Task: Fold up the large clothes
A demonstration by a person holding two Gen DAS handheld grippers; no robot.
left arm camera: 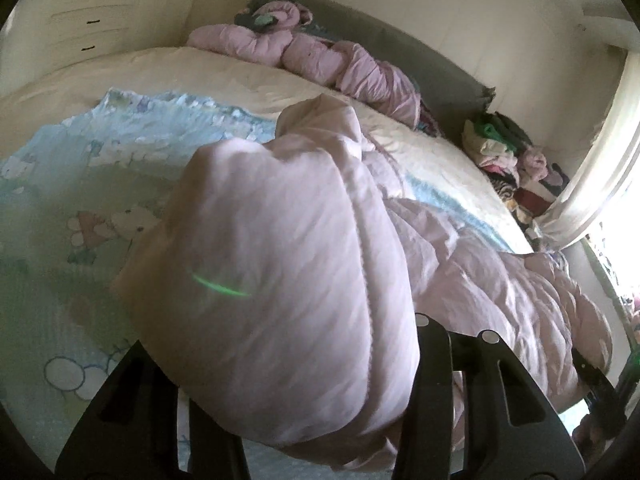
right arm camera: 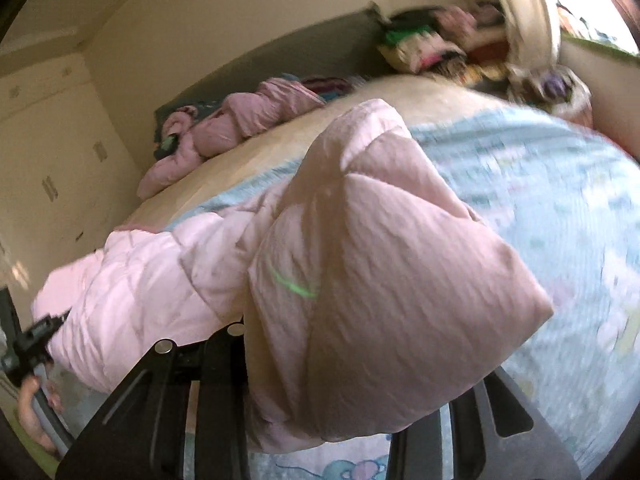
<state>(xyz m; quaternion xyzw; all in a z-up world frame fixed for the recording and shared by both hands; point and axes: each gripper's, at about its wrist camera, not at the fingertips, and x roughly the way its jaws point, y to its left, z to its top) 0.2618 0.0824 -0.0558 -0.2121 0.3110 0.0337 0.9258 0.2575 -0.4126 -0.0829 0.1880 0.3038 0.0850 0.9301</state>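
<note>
**Pink puffer jacket lifted over the bed, both tongs full of it**

Going big to small: the bed point(left arm camera: 224, 68) has a cream sheet with a pale blue cartoon blanket point(left arm camera: 60, 184) on top. Another pink quilted bundle point(left arm camera: 304, 52) lies along the grey headboard point(left arm camera: 404, 44), and a clothes pile point(left arm camera: 504, 148) sits in the corner by the curtain point(left arm camera: 600, 148). The pink jacket point(left arm camera: 288, 264) fills both views, blocking most of the blanket. Left tongs point(left arm camera: 304, 412) and right tongs point(right arm camera: 340, 420) are each pinching a puffy fold of it.
</note>
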